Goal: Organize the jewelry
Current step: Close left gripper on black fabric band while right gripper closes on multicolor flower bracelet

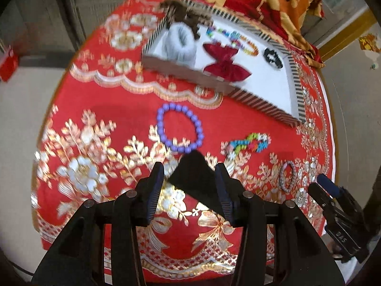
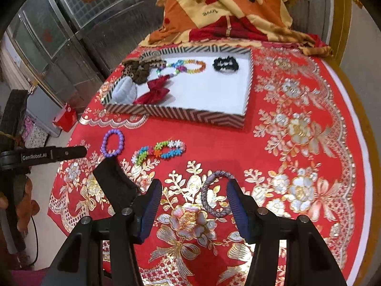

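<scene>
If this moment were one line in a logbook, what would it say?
left tool open over black piece | right tool open around grey bracelet | striped tray part filled

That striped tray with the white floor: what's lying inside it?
In the striped tray: a red fabric bow, a colourful bead necklace, a black scrunchie, a grey fluffy piece and a brown patterned piece. Anything beneath them is hidden.

Open cloth (image 2: 214,140) before striped tray (image 2: 190,115)
</scene>
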Motion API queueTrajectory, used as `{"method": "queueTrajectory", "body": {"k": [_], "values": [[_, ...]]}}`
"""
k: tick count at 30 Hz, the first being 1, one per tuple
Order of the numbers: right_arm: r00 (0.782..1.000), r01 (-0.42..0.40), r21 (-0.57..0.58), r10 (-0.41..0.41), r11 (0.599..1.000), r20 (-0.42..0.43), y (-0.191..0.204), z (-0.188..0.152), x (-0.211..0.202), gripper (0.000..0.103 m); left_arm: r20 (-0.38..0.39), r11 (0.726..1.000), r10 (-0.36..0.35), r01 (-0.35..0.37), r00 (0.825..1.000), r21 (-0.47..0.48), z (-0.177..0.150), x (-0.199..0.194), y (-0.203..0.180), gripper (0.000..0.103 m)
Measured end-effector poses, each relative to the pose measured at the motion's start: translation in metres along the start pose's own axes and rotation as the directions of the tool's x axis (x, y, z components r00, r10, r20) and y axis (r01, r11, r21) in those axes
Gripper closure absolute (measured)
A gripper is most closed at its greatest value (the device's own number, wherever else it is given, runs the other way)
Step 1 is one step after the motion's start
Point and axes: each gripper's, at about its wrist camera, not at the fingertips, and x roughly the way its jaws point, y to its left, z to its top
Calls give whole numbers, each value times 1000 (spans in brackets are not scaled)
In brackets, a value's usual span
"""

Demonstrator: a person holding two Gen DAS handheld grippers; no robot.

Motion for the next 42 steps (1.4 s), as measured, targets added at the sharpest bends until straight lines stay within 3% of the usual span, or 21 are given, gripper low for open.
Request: {"method": "queueTrajectory", "body": {"k": [4, 6, 9, 14, 25, 28, 35, 37, 39, 42], "values": [[999, -20, -17, 20, 1000, -30, 5, 3, 19, 49, -63, 997, -56, 53, 996, -54, -7, 14, 7, 51], [999, -27, -27, 26, 999, -42, 8, 7, 26, 49, -81, 996, -60, 55, 995, -64, -11, 20, 8, 43], [998, -31, -52, 28, 998, -55, 12, 14, 35, 49, -105, 994, -56, 46, 993, -96, -14, 27, 8, 42], [998, -41, -100, 35, 994, -59, 18, 30, 53, 49, -120, 988, 22, -40, 993, -150, -14, 38, 9, 42], [996, -30, -186, 13, 982, -92, 20, 48, 98, 50, -138, 981, 103, -124, 985, -152, -6, 57, -4, 42], [996, 0, -227, -22, 974, -92, 23, 51, 105, 61, -139, 979, 119, -139, 983, -151, -3, 63, -10, 42], [995, -27, -268, 0, 963, -99, 28, 52, 108, 82, -132, 978, 111, -132, 985, -159, -4, 70, -16, 43], [995, -39, -290, 10, 956, -101, 30, 49, 107, 85, -122, 979, 88, -109, 989, -173, -6, 69, -13, 48], [993, -64, -281, 33, 957, -113, 28, 48, 107, 92, -120, 984, 61, -81, 991, -162, -9, 67, -9, 74], [991, -84, -273, 52, 958, -120, 25, 46, 104, 96, -117, 988, 43, -60, 992, -145, -11, 65, -9, 87]]}}
